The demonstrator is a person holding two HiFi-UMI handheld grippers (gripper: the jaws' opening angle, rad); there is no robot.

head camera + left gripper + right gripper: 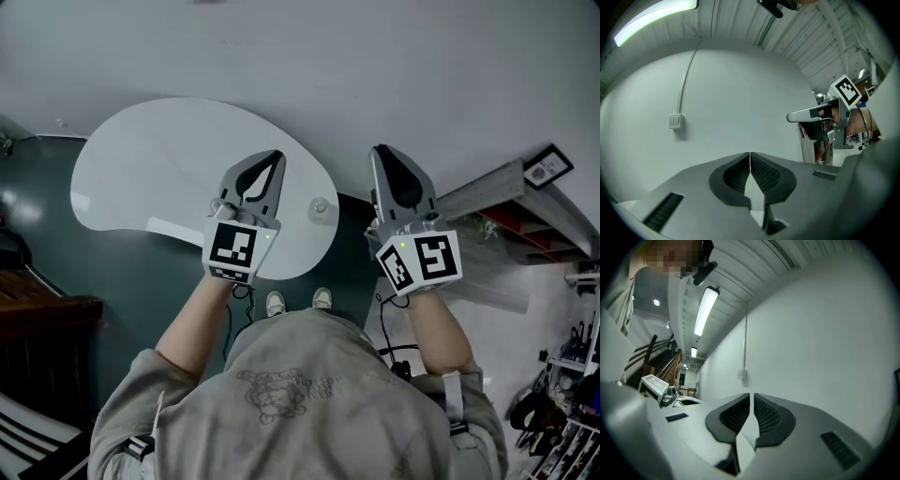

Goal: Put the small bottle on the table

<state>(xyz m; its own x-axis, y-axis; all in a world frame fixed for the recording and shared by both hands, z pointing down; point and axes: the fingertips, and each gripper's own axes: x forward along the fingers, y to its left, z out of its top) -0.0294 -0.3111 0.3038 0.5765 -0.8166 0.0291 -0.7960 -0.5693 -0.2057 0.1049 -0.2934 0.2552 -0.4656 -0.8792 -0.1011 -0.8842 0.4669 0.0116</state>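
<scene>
In the head view a white rounded table (159, 178) stands against the wall. A small pale round thing (321, 205), maybe the small bottle seen from above, sits near the table's right edge. My left gripper (273, 156) is held over the table's right part with its jaws together and nothing between them; it shows the same in the left gripper view (750, 159). My right gripper (382, 150) is raised to the right of the table, beyond its edge. In the right gripper view (751, 399) its jaws stand almost touching, with nothing held. Both point at the white wall.
A pale shelf unit with red insides (525, 202) stands at the right by the wall. Dark floor (141, 281) lies under the table, and dark wooden furniture (37, 328) is at the left. A wall switch (675, 121) is ahead.
</scene>
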